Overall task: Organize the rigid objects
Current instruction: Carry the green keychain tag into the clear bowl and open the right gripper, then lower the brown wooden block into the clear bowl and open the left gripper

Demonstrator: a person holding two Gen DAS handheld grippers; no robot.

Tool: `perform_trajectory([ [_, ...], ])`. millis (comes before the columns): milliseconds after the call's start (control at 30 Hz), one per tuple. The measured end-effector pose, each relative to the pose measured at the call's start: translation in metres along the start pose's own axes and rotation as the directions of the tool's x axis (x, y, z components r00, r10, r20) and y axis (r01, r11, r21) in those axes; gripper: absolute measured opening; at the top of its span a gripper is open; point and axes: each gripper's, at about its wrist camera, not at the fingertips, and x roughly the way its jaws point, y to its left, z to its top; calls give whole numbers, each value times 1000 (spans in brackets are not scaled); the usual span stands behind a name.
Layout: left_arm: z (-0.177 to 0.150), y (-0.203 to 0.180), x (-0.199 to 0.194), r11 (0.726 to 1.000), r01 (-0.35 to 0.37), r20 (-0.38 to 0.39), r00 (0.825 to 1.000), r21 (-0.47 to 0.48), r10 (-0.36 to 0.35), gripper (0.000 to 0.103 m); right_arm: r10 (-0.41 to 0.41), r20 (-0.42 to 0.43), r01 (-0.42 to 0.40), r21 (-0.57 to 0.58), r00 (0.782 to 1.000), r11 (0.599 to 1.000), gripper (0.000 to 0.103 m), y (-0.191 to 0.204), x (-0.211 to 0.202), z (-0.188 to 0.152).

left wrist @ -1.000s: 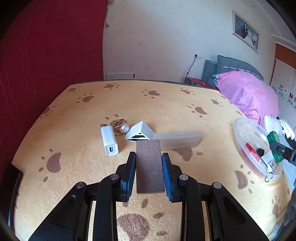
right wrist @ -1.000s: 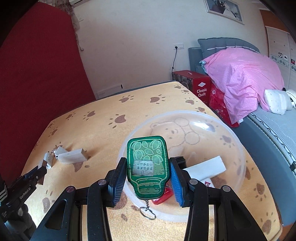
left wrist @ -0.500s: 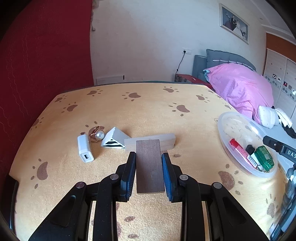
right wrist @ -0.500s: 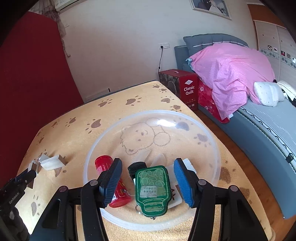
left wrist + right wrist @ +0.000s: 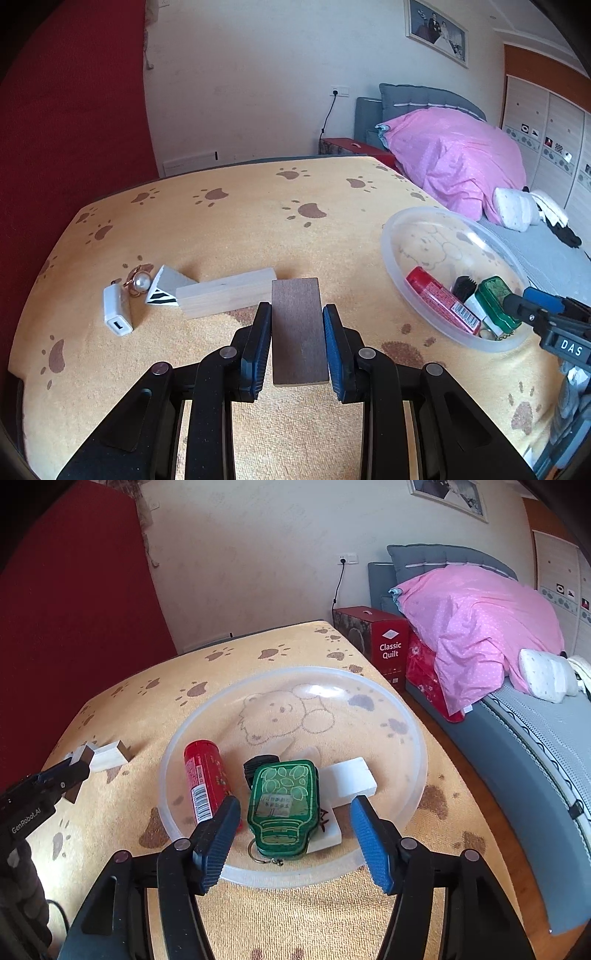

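1. The left hand-held gripper [image 5: 297,328] is clamped on a dark brown wooden block [image 5: 299,330], both pads pressing its long sides, and holds it above the desk [image 5: 240,221], which wears a yellow paw-print cloth.
2. The right hand-held gripper [image 5: 291,834] has its jaws opening; they stand apart over the near rim of the clear plastic bowl [image 5: 413,738], and the pads touch nothing.
3. A green tin [image 5: 282,808] with a leaf pattern lies flat in the bowl's near part, between those spread pads but free of both, with a key ring at its near end.
4. In the bowl, just left of the tin, lies a red tube [image 5: 205,775]; a small black object [image 5: 258,766] sits behind the tin, and white tiles [image 5: 349,781] lie to its right, one partly under it.
5. Well left of the bowl, on the cloth, a pale wooden block [image 5: 227,297] lies flat; touching its left end is a black-and-white striped wedge [image 5: 164,288].
6. Further from the bowl, just beyond the wedge, are a pearl ring [image 5: 139,282] and a white USB charger [image 5: 117,310].
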Motion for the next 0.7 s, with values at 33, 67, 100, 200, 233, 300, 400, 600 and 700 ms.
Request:
perform_trajectory([
  [33, 1, -3, 0, 1000, 3, 0, 1000, 5, -3, 28, 1, -1, -1, 0, 1000, 1000, 66, -1, -1, 0],
  [67, 2, -6, 0, 1000, 6, 0, 1000, 10, -6, 28, 4, 1, -4, -2, 1000, 1000, 66, -3, -2, 0],
  [100, 2, -9, 0, 1000, 9, 0, 1000, 14, -9, 28, 3, 2, -3, -6, 1000, 1000, 66, -4, -3, -1],
  [200, 4, -15, -1, 1000, 21, -3, 1000, 22, -21, 28, -12, 9, 12, -31, 1000, 999, 66, -5, -5, -1],
  [233, 4, -18, 0, 999, 26, -5, 1000, 25, -26, 28, -28, 16, 28, -42, 999, 999, 66, -5, -4, -1],
  [300, 5, -23, 0, 999, 35, -8, 999, 31, -35, 28, -54, 26, 55, -48, 998, 997, 66, -7, -5, -1],
  [400, 6, -30, 1, 998, 47, -11, 999, 40, -46, 28, -10, 15, 11, -28, 1000, 1000, 68, -12, -8, -1],
  [600, 8, -44, 1, 996, 68, -18, 998, 62, -67, 28, 49, -36, -52, -80, 998, 995, 73, -11, -14, -12],
  [700, 8, -48, 3, 995, 75, -23, 997, 64, -74, 28, 20, -35, -24, -105, 999, 994, 75, -9, -12, -15],
])
